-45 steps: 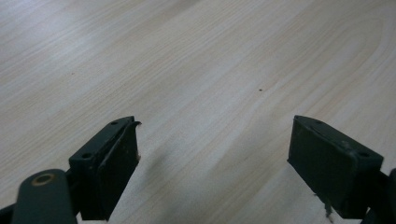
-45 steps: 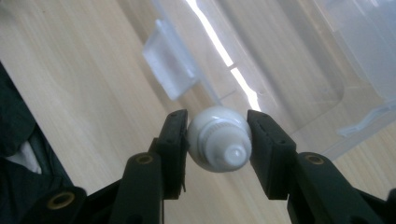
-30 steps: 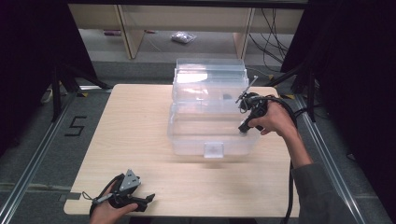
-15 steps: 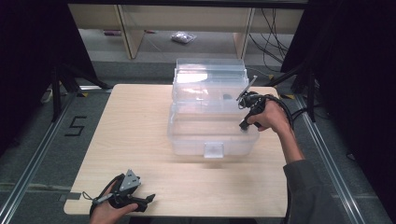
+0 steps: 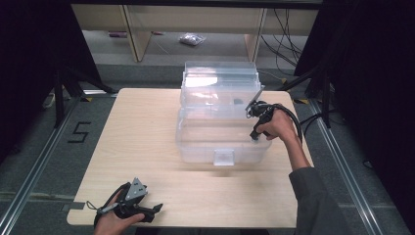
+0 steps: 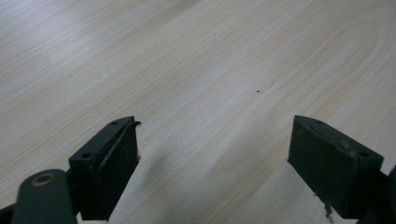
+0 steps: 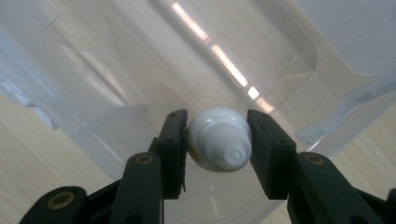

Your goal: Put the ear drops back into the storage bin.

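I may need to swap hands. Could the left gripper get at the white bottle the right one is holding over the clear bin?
Probably not from there. The left gripper lies open at the table's near edge, and the bin's front wall stands between it and the bottle in the right gripper.

Lab-style recording bay — black curtains (image 5: 29, 58), floor rails (image 5: 34, 166), loose cables (image 5: 288, 24), number-marked floor, bare wooden table (image 5: 142, 127).

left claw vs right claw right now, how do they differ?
The left claw is open with nothing between its jaws; the right claw is shut on a small white rounded object. The left claw lies low over the bare pale wooden table; the right claw points down into the clear plastic storage box. Both have two black jaws.
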`<control>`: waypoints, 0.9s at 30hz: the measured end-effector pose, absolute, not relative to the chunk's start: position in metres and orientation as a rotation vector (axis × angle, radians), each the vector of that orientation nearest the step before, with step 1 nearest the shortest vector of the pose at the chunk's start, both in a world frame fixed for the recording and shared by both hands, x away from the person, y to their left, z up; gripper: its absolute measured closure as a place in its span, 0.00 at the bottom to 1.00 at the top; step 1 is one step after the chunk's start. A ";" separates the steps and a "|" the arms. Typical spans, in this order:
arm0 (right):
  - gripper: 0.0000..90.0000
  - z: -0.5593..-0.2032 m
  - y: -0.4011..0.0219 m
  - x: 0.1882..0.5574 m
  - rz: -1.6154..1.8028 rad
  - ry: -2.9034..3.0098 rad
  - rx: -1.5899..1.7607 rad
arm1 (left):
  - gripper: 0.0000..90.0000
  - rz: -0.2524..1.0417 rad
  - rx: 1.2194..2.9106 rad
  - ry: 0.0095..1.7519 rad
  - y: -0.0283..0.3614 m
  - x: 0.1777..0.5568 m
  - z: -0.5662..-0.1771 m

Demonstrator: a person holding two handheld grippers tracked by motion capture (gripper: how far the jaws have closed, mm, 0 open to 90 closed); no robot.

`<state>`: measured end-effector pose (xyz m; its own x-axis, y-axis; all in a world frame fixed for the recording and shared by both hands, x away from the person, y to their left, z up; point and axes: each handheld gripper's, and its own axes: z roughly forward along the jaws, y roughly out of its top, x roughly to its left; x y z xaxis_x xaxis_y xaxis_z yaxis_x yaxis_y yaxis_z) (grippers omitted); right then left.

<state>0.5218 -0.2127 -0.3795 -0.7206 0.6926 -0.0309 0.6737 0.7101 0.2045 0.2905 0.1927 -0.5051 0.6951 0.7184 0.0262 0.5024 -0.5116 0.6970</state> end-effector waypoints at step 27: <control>0.67 -0.411 -0.205 0.530 0.206 2.813 1.226 | 0.17 0.404 2.256 0.905 0.195 0.290 -0.503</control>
